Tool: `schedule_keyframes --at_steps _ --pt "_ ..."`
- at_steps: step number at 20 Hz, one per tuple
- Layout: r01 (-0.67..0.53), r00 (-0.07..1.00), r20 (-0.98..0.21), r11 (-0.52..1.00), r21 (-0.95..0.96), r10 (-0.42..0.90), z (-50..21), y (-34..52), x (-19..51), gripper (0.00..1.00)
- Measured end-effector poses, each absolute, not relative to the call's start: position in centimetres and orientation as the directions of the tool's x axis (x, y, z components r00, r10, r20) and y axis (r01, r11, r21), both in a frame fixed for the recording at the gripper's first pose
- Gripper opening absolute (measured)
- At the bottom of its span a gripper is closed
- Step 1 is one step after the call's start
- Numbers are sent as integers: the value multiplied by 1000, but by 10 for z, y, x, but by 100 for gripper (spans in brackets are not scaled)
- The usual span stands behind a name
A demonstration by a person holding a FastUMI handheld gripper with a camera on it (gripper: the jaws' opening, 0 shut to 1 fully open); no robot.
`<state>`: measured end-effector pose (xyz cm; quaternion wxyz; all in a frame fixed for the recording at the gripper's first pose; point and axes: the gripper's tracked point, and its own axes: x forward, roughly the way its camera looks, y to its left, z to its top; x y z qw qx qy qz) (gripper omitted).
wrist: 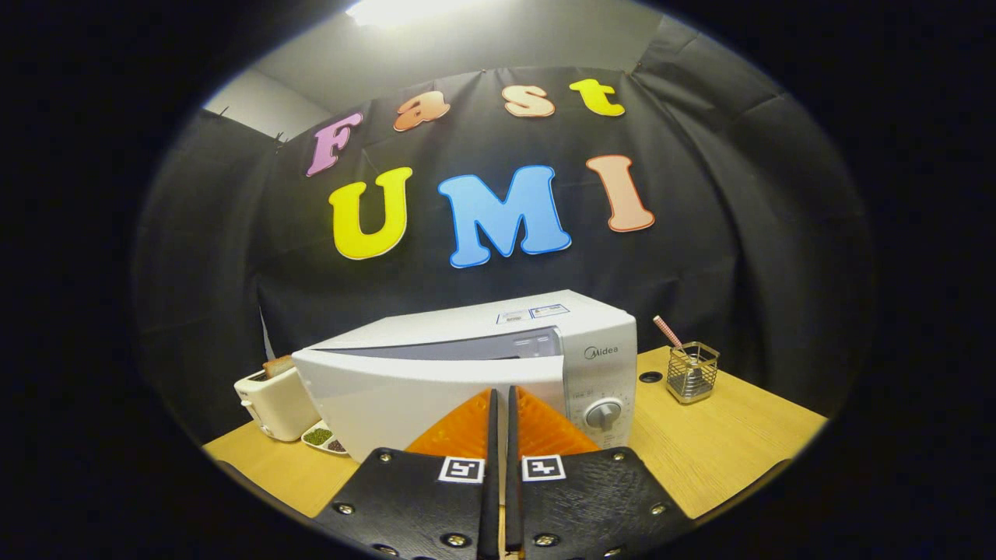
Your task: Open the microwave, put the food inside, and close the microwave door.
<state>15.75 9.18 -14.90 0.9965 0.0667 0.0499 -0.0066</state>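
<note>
Gripper view, tool: my tool (499, 404) has its two fingers pressed together with only a thin slit between them, pinching nothing.
Tool aim: the tips point at 12 o'clock, straight at the lower front of the microwave door.
Microwave: the white microwave (475, 365) stands on the worktop (724, 443) just ahead of the fingers, its door closed, so I judge the opening step is not yet done.
Key relation: the door runs with its long axis left to right across my tips, from about 10 o'clock to 1 o'clock; I cannot make out a handle, so I would look for the door's free edge beside the control panel.
Control panel: the knob (604, 413) sits at 1 o'clock, just right of the tips.
Food: a small divided dish (325, 439) with green and dark contents lies at 10 o'clock, near the microwave's left corner; I take it for the food, though I am not certain.
Toaster: a cream toaster (274, 402) holding a slice stands just behind the dish.
Wire basket: a wire basket (692, 372) with a striped stick stands at 2 o'clock, apart from the microwave.
</note>
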Motion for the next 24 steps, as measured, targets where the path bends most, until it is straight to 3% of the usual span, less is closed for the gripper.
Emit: schedule_keyframes --at_steps 6,14,15,19,24 --pt "34 994 -105 995 93 -24 -150 81 207 4" --pt "40 990 -141 995 89 -27 -154 74 222 5" --pt "42 991 -130 992 121 -26 -148 74 226 1" --pt "20 994 -110 1000 13 -18 -151 76 218 1" --pt "-30 994 -102 999 37 33 -144 79 185 1"
